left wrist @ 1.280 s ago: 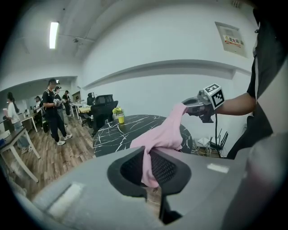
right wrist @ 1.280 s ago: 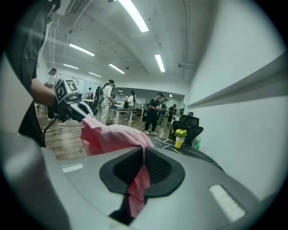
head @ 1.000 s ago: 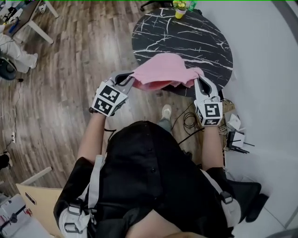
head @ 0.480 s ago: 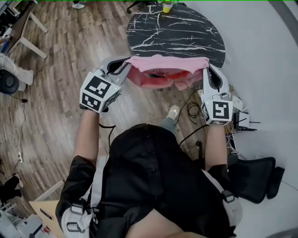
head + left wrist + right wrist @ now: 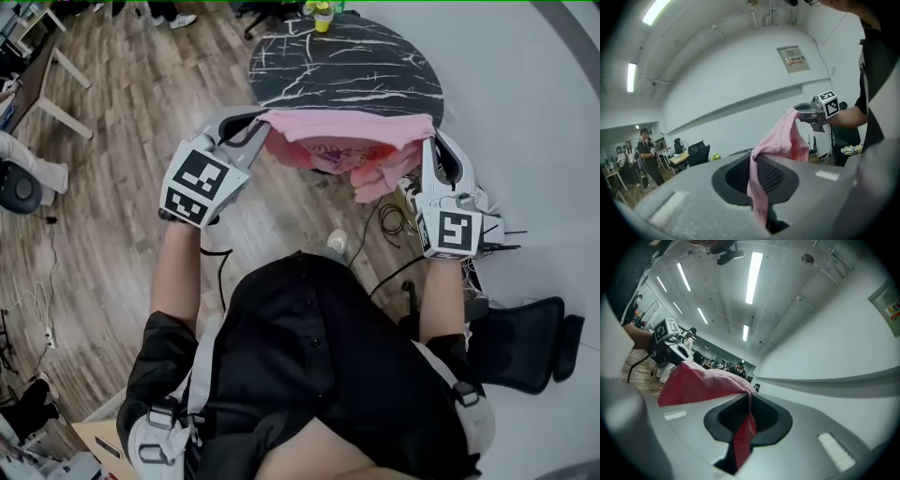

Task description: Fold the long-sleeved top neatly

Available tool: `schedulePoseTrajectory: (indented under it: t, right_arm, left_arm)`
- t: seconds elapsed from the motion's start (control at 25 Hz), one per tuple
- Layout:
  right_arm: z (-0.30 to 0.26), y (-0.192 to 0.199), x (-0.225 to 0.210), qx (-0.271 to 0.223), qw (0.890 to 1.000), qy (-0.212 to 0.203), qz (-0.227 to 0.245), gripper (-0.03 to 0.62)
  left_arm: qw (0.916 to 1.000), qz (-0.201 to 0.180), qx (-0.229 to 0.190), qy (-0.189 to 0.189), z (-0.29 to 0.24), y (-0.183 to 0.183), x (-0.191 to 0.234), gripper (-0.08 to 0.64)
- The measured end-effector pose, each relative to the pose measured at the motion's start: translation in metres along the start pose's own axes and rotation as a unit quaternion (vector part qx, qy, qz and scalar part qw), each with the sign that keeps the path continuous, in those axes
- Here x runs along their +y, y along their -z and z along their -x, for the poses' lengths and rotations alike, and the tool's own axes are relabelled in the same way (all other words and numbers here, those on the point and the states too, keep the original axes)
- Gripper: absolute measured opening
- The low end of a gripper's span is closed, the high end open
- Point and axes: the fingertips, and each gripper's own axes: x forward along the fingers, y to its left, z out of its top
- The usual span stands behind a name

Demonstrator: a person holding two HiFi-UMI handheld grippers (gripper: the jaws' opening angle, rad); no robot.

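1. left gripper [image 5: 264, 136]: jaws shut together on one end of the pink long-sleeved top [image 5: 349, 141]; cloth runs out from the pads toward the other gripper.
2. right gripper [image 5: 429, 144]: jaws clamped on the opposite end of the same edge.
3. the top hangs between the two jaw sets, its gripped edge stretched jaw to jaw and the rest bunched below.
4. the round marble bench [image 5: 347, 66] lies ahead of both jaws; neither hand looks nearer. judgement: spread the top forward onto the bench, keeping the edge crosswise.
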Motion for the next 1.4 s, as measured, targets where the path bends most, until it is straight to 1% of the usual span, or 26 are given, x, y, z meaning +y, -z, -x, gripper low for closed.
schedulePoseTrajectory:
  t: [0.08, 0.2, 0.32, 0.48, 0.64, 0.96, 1.12, 1.4]
  right_arm:
    - [0.007, -0.011, -0.002, -0.012, 1.000, 0.005, 0.011, 0.023]
    - [0.010, -0.021, -0.007, -0.021, 0.999, 0.012, 0.029, 0.023]
    - [0.011, -0.020, -0.006, -0.010, 0.999, 0.011, 0.044, 0.023]
    - [0.012, -0.017, -0.003, 0.002, 0.999, 0.010, 0.035, 0.025]
    - [0.017, -0.001, -0.002, 0.025, 0.998, 0.007, 0.065, 0.025]
    - [0.006, 0.017, -0.005, 0.049, 0.997, 0.021, 0.064, 0.025]
    - [-0.002, 0.027, -0.009, 0.065, 0.996, 0.026, 0.052, 0.025]
    - [-0.024, 0.040, -0.019, 0.073, 0.996, 0.019, 0.046, 0.025]
  left_arm:
    - [0.9999, -0.010, -0.011, 0.000, 0.006, -0.012, -0.001, 0.017]
    - [0.9996, -0.012, -0.024, 0.001, 0.010, -0.024, 0.002, 0.017]
    - [0.9997, -0.013, -0.022, 0.000, 0.007, -0.027, 0.007, 0.017]
    - [0.9999, -0.001, -0.015, 0.004, 0.002, -0.028, 0.003, 0.017]
    - [0.9998, -0.002, -0.009, 0.015, -0.004, -0.019, -0.003, 0.017]
    - [0.9995, -0.004, -0.011, 0.030, -0.026, -0.010, 0.007, 0.017]
    - [0.9991, 0.000, -0.006, 0.041, -0.037, -0.002, 0.009, 0.018]
    - [0.9990, 0.011, -0.002, 0.044, -0.056, 0.002, 0.022, 0.018]
